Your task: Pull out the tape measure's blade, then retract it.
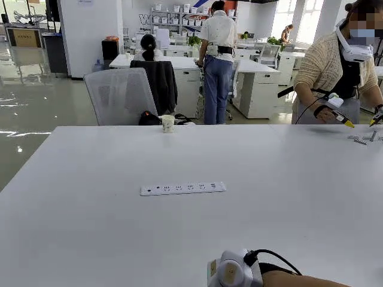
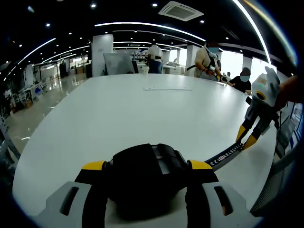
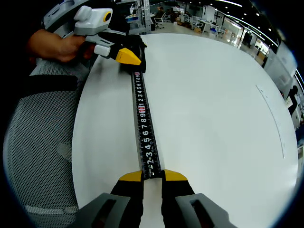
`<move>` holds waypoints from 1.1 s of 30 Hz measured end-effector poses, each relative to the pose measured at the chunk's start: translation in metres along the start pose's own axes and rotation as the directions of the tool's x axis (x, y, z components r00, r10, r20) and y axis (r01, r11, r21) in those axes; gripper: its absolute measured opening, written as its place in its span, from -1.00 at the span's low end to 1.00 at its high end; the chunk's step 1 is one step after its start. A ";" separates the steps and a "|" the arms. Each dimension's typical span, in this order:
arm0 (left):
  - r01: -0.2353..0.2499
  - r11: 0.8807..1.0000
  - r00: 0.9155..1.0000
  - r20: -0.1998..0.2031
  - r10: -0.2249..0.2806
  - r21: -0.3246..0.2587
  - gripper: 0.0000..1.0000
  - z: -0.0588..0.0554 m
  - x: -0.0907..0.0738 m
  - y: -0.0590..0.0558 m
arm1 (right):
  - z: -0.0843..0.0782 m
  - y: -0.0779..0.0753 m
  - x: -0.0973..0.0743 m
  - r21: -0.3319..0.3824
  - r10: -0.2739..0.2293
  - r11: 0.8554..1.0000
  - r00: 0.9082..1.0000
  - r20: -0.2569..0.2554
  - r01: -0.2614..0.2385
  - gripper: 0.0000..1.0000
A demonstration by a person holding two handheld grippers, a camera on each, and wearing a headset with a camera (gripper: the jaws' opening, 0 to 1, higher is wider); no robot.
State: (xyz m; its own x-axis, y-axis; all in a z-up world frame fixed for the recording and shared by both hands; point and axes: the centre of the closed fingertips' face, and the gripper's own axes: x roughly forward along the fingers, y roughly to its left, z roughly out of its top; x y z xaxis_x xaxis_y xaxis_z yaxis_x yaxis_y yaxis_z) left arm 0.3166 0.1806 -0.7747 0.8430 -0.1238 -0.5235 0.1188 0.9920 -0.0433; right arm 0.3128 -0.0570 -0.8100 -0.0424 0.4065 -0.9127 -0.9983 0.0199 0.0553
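Observation:
A black tape measure case (image 2: 142, 183) sits between the yellow-tipped jaws of my left gripper (image 2: 146, 165), which is shut on it just above the white table (image 2: 123, 109). The black blade (image 2: 223, 156) with white numbers runs out of the case to the right, low over the tabletop. My right gripper (image 2: 247, 138) is shut on the blade's end. In the right gripper view the blade (image 3: 142, 118) stretches straight from my right gripper (image 3: 153, 175) to the case (image 3: 135, 45), held by the left gripper (image 3: 124, 54) near the table's edge. A gripper's rear end (image 1: 234, 272) shows at the bottom of the head view.
A white power strip (image 1: 182, 189) lies mid-table and a paper cup (image 1: 168, 123) stands at the far edge. Across the table a person holds yellow-tipped grippers (image 1: 341, 116) over small metal parts (image 1: 360, 140). A mesh chair (image 3: 38, 156) stands beside the table's near edge.

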 end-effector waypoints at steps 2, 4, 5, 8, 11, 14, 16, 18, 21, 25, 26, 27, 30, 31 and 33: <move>0.000 1.000 1.000 -0.001 0.000 0.000 0.24 0.000 0.000 0.000 | 0.001 0.000 0.000 0.005 0.001 1.000 1.000 -0.002 -0.001 -0.79; 0.000 1.000 1.000 -0.001 0.000 0.001 0.24 0.000 0.000 0.000 | 0.001 0.000 0.000 0.000 0.001 1.000 1.000 -0.004 -0.001 -0.79; 0.000 1.000 1.000 -0.001 0.000 0.001 0.24 0.000 0.000 -0.001 | 0.001 0.000 0.001 0.001 0.001 1.000 1.000 -0.004 -0.001 -0.79; 0.000 1.000 1.000 -0.002 0.000 0.001 0.24 0.000 0.000 0.000 | 0.002 -0.001 0.001 0.008 0.003 1.000 1.000 -0.002 -0.003 -0.79; 0.000 1.000 1.000 -0.001 0.000 0.001 0.24 0.000 0.000 0.000 | 0.003 0.000 0.001 0.008 0.004 1.000 1.000 -0.001 -0.004 -0.79; 0.000 1.000 1.000 -0.003 0.000 0.000 0.24 0.000 0.000 0.000 | 0.004 0.000 0.001 -0.003 0.006 1.000 1.000 0.001 -0.006 -0.79; -0.001 1.000 1.000 -0.004 0.001 0.001 0.24 0.000 0.000 -0.001 | 0.004 0.000 0.001 -0.003 0.006 1.000 1.000 0.002 -0.006 -0.79; -0.001 1.000 1.000 -0.004 0.001 0.001 0.24 0.000 0.000 -0.001 | 0.005 -0.001 0.002 -0.004 0.006 1.000 1.000 0.002 -0.006 -0.79; 0.000 1.000 1.000 -0.005 0.000 0.000 0.24 -0.001 0.000 -0.001 | 0.006 0.000 0.003 0.000 0.006 1.000 1.000 0.006 -0.006 -0.78; -0.001 1.000 1.000 -0.004 0.001 0.002 0.24 0.000 0.000 -0.001 | 0.007 0.000 0.003 -0.001 0.003 1.000 1.000 0.008 -0.003 -0.79; -0.001 1.000 1.000 -0.004 0.001 0.002 0.24 0.000 0.000 -0.001 | 0.008 0.000 0.003 0.000 0.003 1.000 1.000 0.008 -0.003 -0.79; -0.001 1.000 1.000 -0.003 0.001 0.002 0.24 0.000 0.000 -0.001 | 0.008 0.000 0.003 0.000 0.004 1.000 1.000 0.008 -0.004 -0.79; -0.001 1.000 1.000 -0.003 0.001 0.003 0.24 0.000 0.000 -0.001 | 0.009 0.001 0.004 0.000 0.005 1.000 1.000 0.009 -0.005 -0.78; -0.001 1.000 1.000 -0.003 0.001 0.003 0.24 0.000 0.000 -0.001 | 0.009 0.001 0.004 0.002 0.005 1.000 1.000 0.009 -0.005 -0.78; -0.001 1.000 1.000 -0.002 0.001 0.003 0.24 0.000 0.000 -0.002 | 0.009 0.001 0.005 0.001 0.005 1.000 1.000 0.009 -0.005 -0.78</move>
State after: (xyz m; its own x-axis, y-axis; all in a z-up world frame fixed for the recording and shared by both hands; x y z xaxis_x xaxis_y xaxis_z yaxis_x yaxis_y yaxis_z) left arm 0.3162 0.1791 -0.7747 0.8418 -0.1231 -0.5256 0.1199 0.9920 -0.0403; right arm 0.3123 -0.0467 -0.8104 -0.0472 0.4148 -0.9087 -0.9980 0.0190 0.0605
